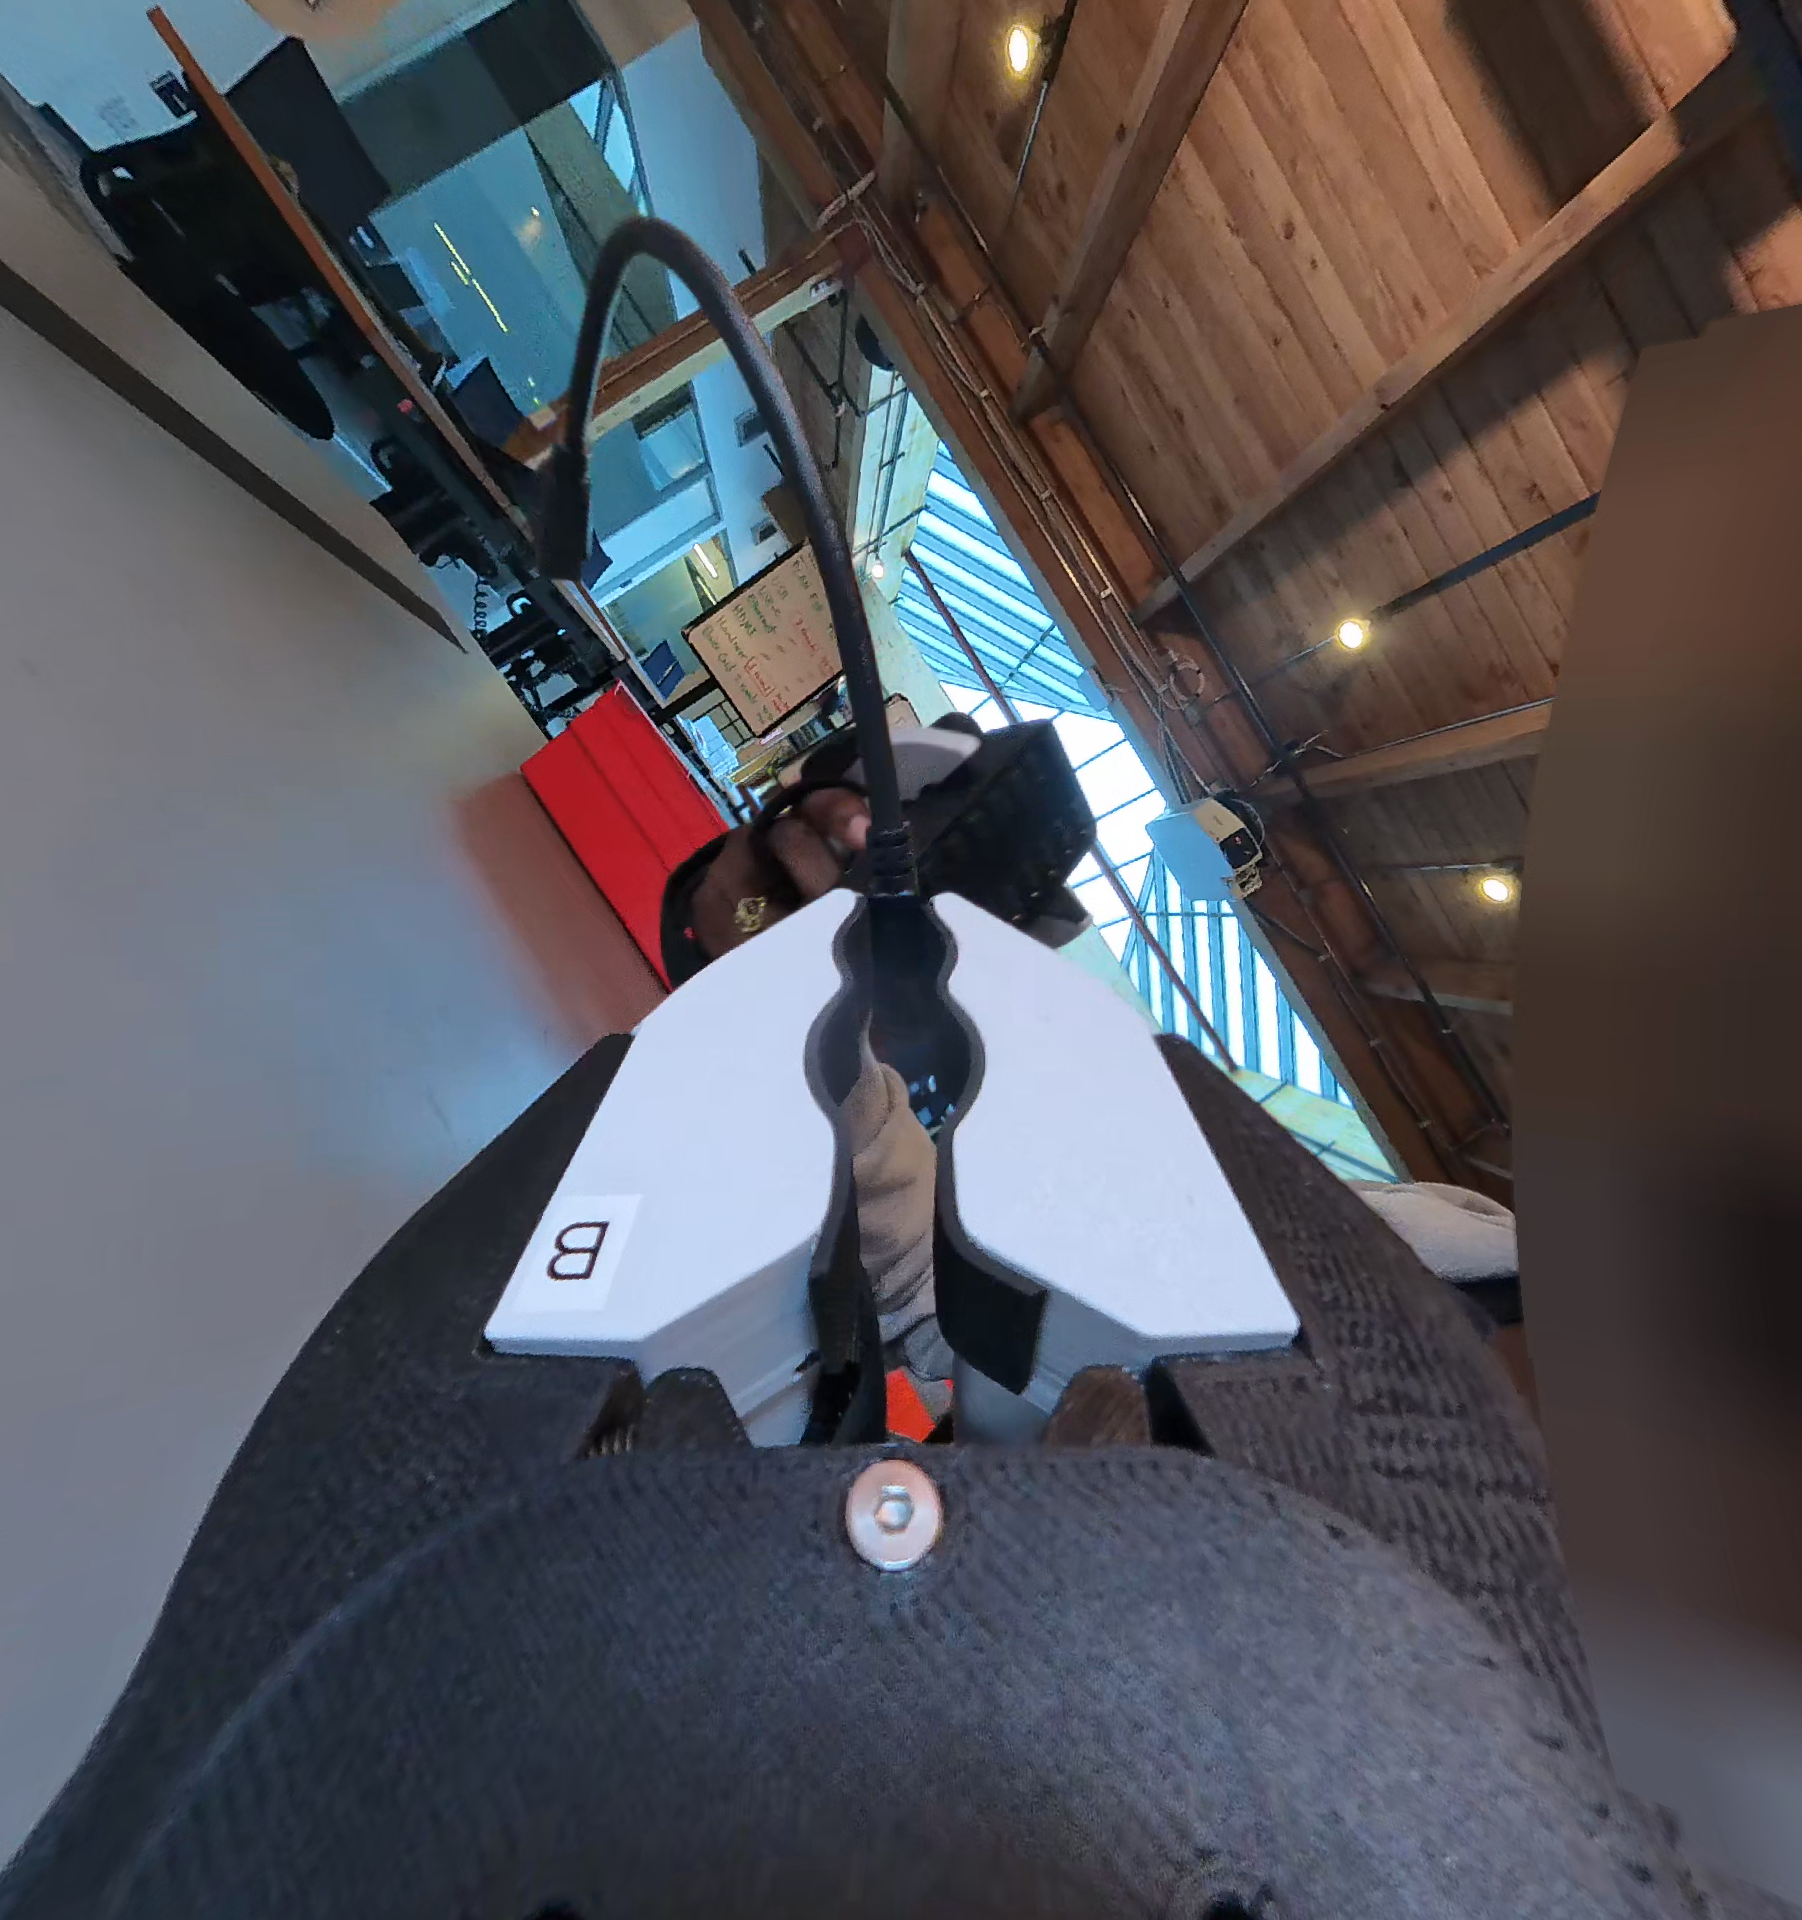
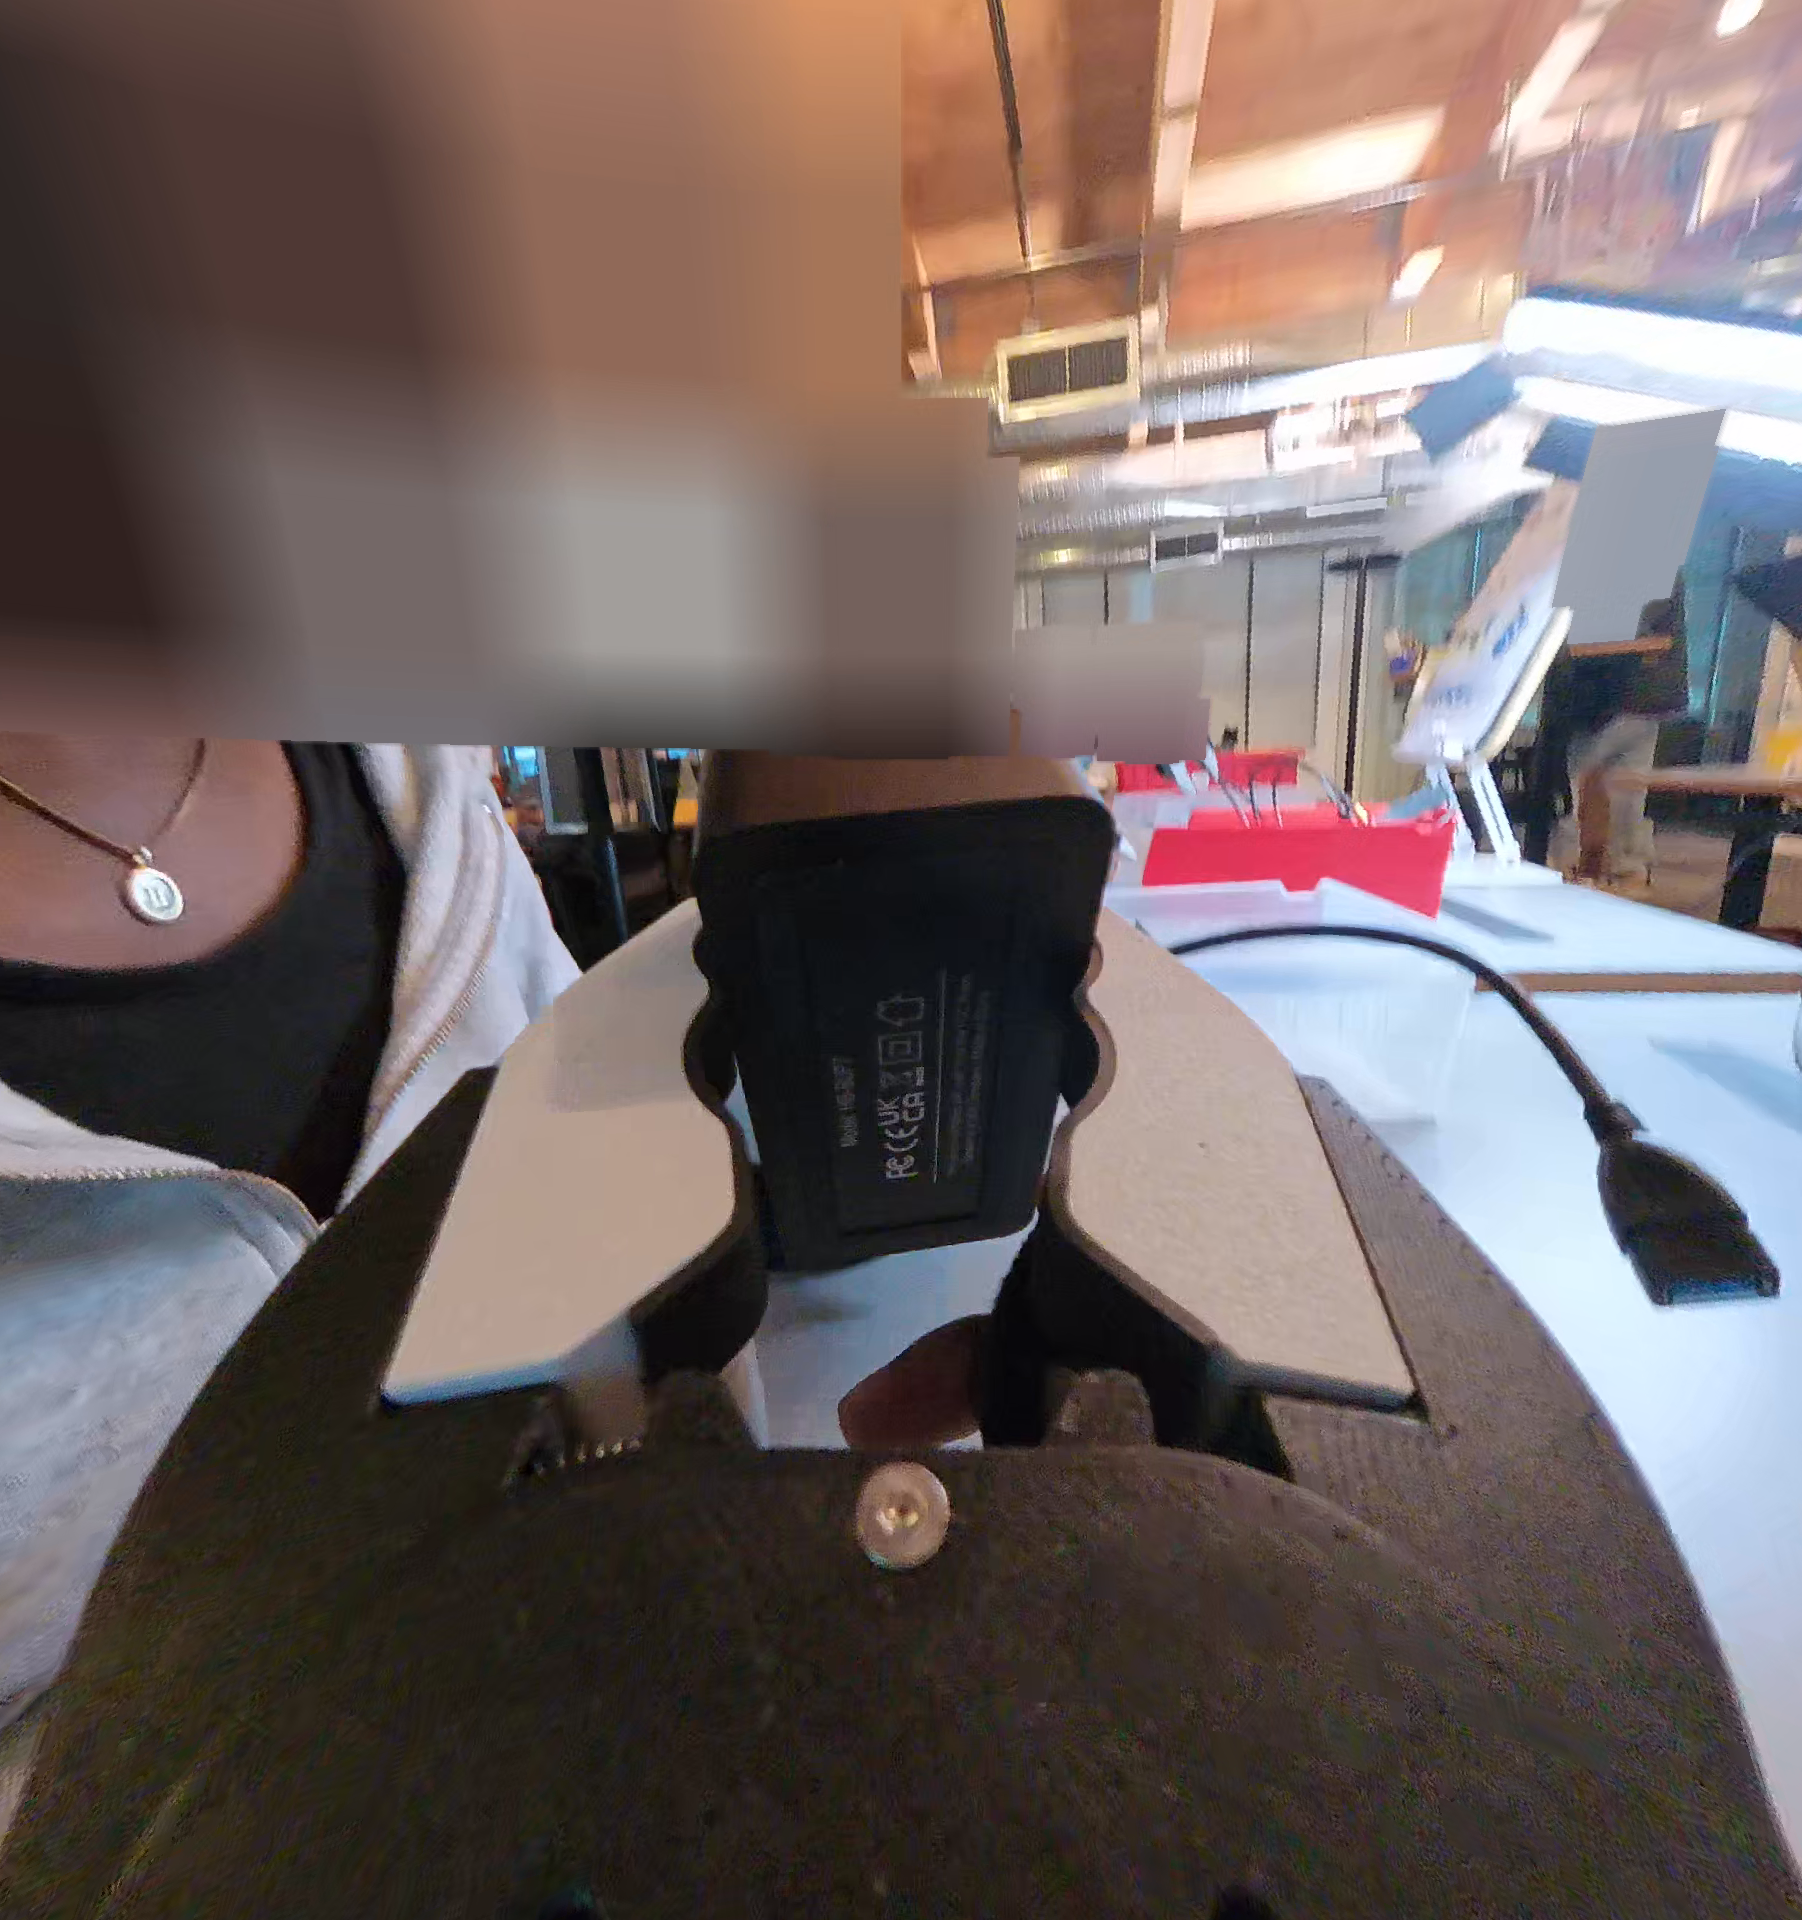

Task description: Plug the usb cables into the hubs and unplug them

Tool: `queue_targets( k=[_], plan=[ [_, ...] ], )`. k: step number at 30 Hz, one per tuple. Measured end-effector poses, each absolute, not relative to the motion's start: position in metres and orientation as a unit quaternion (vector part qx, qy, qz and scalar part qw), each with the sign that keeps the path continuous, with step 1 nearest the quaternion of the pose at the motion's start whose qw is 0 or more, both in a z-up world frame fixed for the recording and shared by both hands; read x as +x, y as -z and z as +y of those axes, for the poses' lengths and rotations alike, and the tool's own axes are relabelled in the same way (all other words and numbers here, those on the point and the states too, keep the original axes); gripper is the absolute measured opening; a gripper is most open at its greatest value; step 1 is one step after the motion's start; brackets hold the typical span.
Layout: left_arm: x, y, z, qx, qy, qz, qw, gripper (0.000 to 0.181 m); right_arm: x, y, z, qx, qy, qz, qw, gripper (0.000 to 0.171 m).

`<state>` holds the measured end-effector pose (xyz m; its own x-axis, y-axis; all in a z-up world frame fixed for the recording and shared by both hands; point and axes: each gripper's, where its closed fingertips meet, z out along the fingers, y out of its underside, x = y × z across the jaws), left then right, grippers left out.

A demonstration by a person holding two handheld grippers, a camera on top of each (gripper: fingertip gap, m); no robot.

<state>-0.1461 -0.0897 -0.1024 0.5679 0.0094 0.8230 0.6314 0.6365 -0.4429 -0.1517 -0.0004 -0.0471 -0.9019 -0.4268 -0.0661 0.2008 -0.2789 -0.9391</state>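
Left gripper (image 1: 892, 935): white fingers nearly closed, clamped on the black moulded end of a usb cable (image 1: 845, 582) right at the fingertips. From the grip the cable rises, arcs over and hangs down to a free black connector (image 1: 568, 509) that touches nothing. Camera is tilted toward a wooden ceiling (image 1: 1292, 260) with spot lamps; a red panel (image 1: 606, 800) and a whiteboard (image 1: 762, 665) sit farther off. Beyond the fingertips a hand (image 1: 803, 842) holds the other gripper's black body. Right gripper (image 2: 902, 997): fingers part-way open, closed against both sides of a black hub (image 2: 897, 1018), which stands upright between them with its printed label side toward the camera; its ports are not visible from here. To the right, a second black cable (image 2: 1562, 1049) with a wide socket end (image 2: 1686, 1236) hangs above the white table (image 2: 1655, 1507). Red bin (image 2: 1292, 852) stands at the table's far side. A person in a grey zip top (image 2: 97, 1299) is close on the left.
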Motion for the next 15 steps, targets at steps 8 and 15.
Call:
queue_targets(
  k=[8,15],
  plan=[
    [-0.147,0.105,-0.087,-0.377,0.204,-0.426,0.797,0.008,-0.151,0.039,0.003,-0.103,0.804,0.565,0.153,0.061],
    [-0.146,0.104,-0.085,-0.370,0.222,-0.422,0.797,0.008,-0.148,0.046,-0.005,-0.103,0.800,0.574,0.142,0.062]
  ],
)
